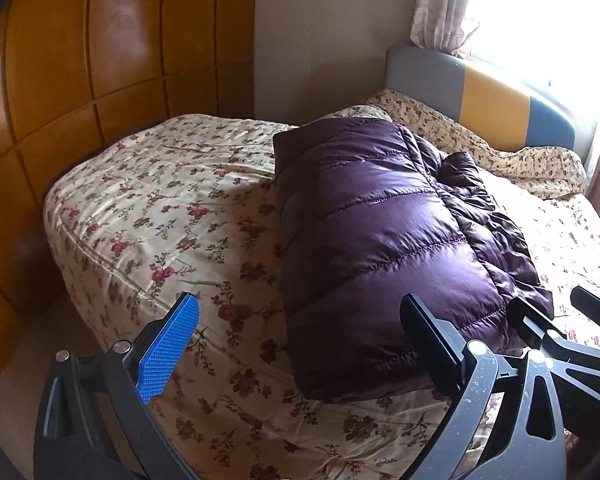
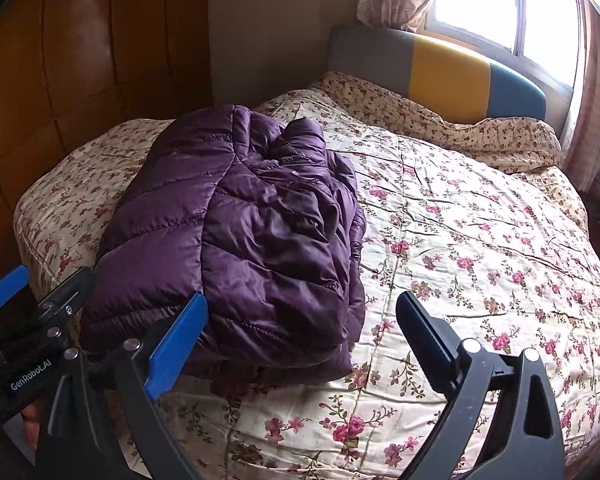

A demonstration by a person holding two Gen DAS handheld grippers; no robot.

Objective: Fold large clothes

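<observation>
The right gripper (image 2: 300, 344) stands with its jaws spread wide and nothing between them; its blue pad sits just beside the near edge of the purple puffer jacket (image 2: 236, 232), perhaps brushing it, though the fisheye view makes contact hard to judge. The left gripper (image 1: 300, 344) is likewise spread wide and holds nothing, its dark finger overlapping the jacket's near corner in the view, with the blue one out over bare quilt. Both point downward at the near end of the garment, side by side. The jacket lies on the bed (image 2: 480, 240), on the floral quilt, already doubled into a thick oblong bundle: a smooth quilted panel on top toward the wardrobe side, with crumpled layers, probably a sleeve or hood, bunched along the window side. It runs from the near edge of the mattress toward the headboard (image 2: 440, 68), with the wooden wardrobe (image 1: 100, 60) to the left. By the look of it the folding is nearly done and the hands have let go, so the step in hand is a release or an inspection of the fold. The next move, if any, calls for tidying the loose crumpled side: take that edge low, tuck or smooth it under the top panel, and press the puffy bundle flat so it does not spring open.
</observation>
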